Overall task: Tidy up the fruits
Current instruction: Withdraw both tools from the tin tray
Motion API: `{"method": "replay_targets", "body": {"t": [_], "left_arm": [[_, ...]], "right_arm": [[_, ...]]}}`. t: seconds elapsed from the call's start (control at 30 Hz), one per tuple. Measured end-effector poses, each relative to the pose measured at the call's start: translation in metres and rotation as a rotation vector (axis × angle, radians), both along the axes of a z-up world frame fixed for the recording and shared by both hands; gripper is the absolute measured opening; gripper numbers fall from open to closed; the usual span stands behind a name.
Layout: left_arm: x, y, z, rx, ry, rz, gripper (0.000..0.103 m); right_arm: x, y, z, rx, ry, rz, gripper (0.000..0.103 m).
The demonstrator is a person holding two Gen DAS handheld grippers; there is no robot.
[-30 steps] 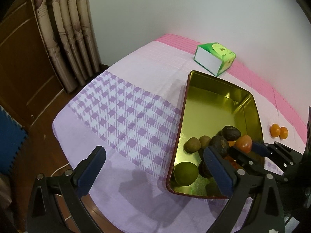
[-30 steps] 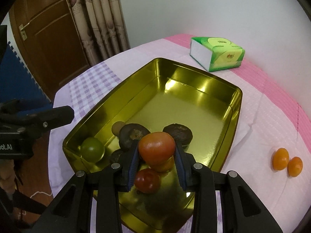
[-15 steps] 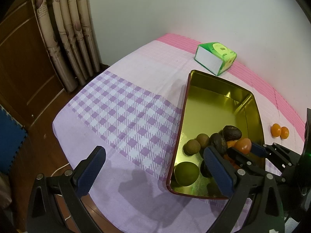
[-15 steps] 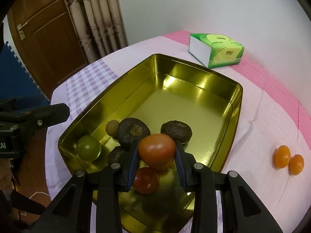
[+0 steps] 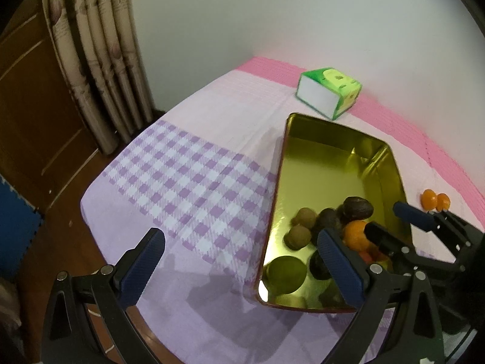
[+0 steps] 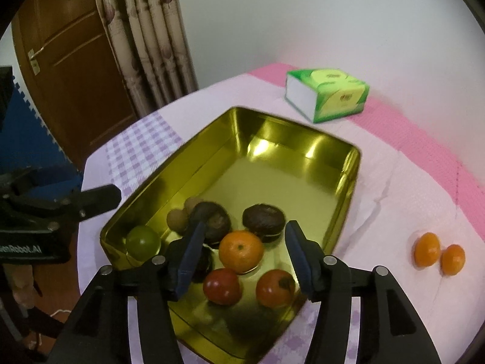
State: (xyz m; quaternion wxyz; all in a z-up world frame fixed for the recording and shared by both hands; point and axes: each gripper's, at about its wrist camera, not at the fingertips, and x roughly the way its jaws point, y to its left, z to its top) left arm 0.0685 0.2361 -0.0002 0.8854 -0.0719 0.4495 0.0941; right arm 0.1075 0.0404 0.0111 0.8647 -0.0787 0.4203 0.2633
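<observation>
Your right gripper (image 6: 242,257) has just been opening, and its blue-padded jaws now stand apart over the near end of the gold metal tray (image 6: 348,182) with nothing pressed between them. Lying in the tray below and between the jaws are a red tomato (image 6: 222,286) towards the left jaw and a second red-orange tomato (image 6: 275,288) towards the right jaw, and just beyond them the orange mandarin with a green stem mark (image 6: 241,251). None of these touches a pad, so I judge the drop-off step is finished. Beyond the mandarin sit two dark brown wrinkled fruits (image 6: 263,218), and off to the left of your left jaw a round green fruit (image 6: 143,241) and two small tan fruits (image 6: 178,219) lie close to the tray wall. Your left gripper (image 5: 239,261) is wide open and holds nothing, hanging over the purple-checked tablecloth (image 5: 182,176) beside the tray's near corner. Well to the right of your right jaw, outside the tray on the pale cloth, two small orange mandarins (image 6: 439,254) lie touching each other; these look like the fruit still to be gathered. The next move calls for lifting clear of the tray rim, swinging right, and closing on one mandarin without nudging its neighbour away. Farthest off, a green and white tissue box (image 6: 329,94) stands behind the tray near the wall.
</observation>
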Motion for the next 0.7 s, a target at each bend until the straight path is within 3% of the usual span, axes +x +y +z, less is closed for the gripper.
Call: {"method": "replay_targets", "body": {"t": [0.3, 0.57, 0.7], "left_arm": [[-0.003, -0.008, 0.003, -0.010, -0.047, -0.043, 0.100], [-0.002, -0.015, -0.002, -0.018, -0.028, -0.070, 0.100], [-0.003, -0.027, 0.003, 0.028, -0.042, -0.100, 0.100]], "right_arm": [[0.008, -0.071, 0.017, -0.009, -0.081, -0.167, 0.070], [0.022, -0.167, -0.012, -0.074, -0.033, -0.387, 0.075], [0.027, -0.210, -0.032, -0.091, 0.006, -0.482, 0.077]]}}
